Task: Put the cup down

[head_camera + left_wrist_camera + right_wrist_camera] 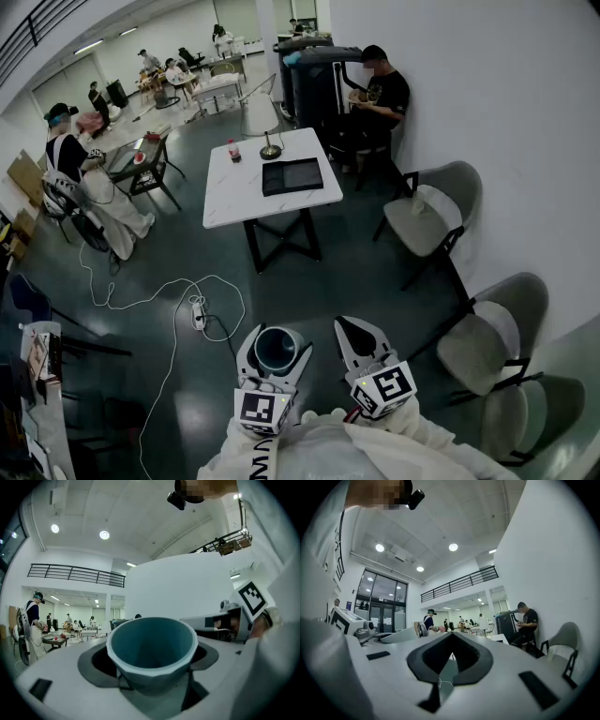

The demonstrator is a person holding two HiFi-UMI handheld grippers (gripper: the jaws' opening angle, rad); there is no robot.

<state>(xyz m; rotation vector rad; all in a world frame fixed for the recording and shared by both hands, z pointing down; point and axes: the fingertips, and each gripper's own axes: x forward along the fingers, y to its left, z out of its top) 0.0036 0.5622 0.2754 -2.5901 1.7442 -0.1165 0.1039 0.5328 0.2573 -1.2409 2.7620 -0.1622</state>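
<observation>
The left gripper's (273,364) jaws stood wide and clamped on the teal, faceted ceramic cup (152,645), one dark pad on either side of its wall. The head view looked straight down into its mouth, so we judged it roughly upright. The right gripper's (451,660) jaws met at their tips with nothing between them; it hung empty just beside the left. Both were close in front of our body, above the dark polished floor (309,291), so the cup was in the air and rested on nothing. Well ahead stood the white marble-topped table (234,197), which bore a black rectangular tray (292,175), a small red-capped bottle (233,150) and a white-shaded lamp (262,120). Grey folding chairs (427,217) lined the wall to our right. We took the step in hand to be the carry, with the setting-down not yet begun. The next move called for bringing the cup over a bare part of a surface, lowering it until its base sat flat, and only then parting the left jaws.
</observation>
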